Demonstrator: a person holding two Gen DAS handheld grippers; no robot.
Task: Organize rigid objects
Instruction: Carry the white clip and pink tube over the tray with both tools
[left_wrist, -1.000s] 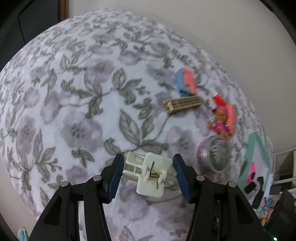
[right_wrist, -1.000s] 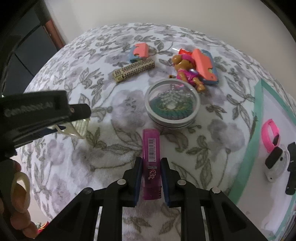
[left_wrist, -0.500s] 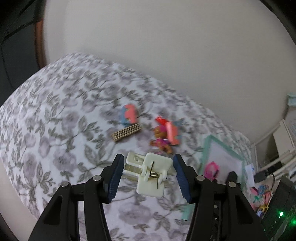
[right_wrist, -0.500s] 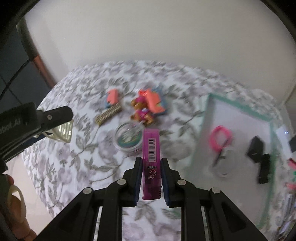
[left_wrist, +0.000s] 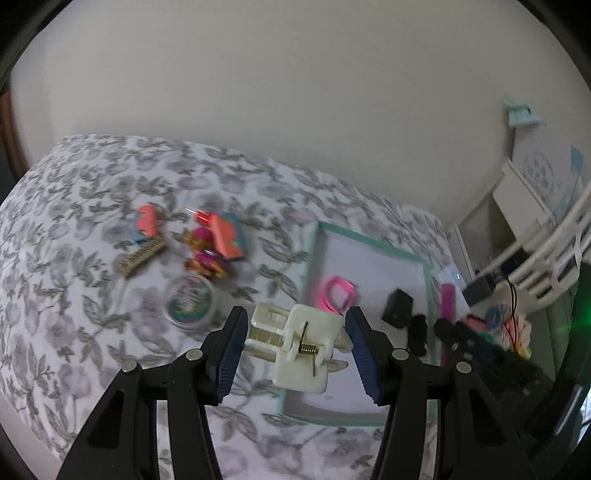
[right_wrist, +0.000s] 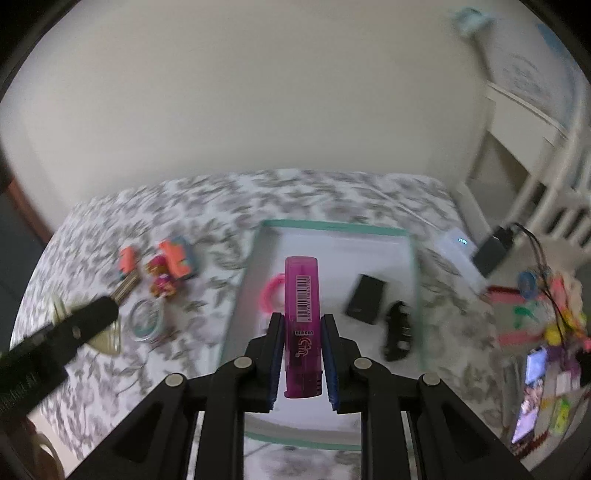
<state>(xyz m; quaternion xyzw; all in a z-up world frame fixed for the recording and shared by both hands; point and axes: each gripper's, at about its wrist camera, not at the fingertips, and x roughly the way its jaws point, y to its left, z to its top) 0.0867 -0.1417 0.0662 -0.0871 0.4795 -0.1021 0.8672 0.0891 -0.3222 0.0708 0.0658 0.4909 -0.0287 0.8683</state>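
A cream spring clip (left_wrist: 299, 349) is pinched crosswise between the blue pads of the left tongs (left_wrist: 295, 350), its metal spring turned toward the camera. It is carried in the air over the near left edge of a white tray (left_wrist: 373, 258) with a teal rim. A purple lighter (right_wrist: 301, 325) with a barcode label is gripped lengthwise by the right tongs (right_wrist: 302, 360), whose pads are pressed close against its two long sides; its capped end points away from the camera. The lighter is held above the middle of the same tray (right_wrist: 332, 243).

In the tray a pink band (left_wrist: 336, 294) is seen at the left, a black box (left_wrist: 398, 308) near the middle, and a second, smaller black piece (left_wrist: 419, 330) just beside the box. The tray is laid on a bed (left_wrist: 74, 221) covered with a grey floral cloth. To the left of the tray, on the cloth, a round clear tin (left_wrist: 190, 299), a tan ridged bar (left_wrist: 142, 256), a pink and orange doll (left_wrist: 205, 251), a coral and blue toy (left_wrist: 227, 240) and a small coral piece (left_wrist: 146, 221) are grouped close together. A pale wall (left_wrist: 295, 92) is seen behind the bed, and white shelving (left_wrist: 524, 206) with mixed clutter stands to the right.
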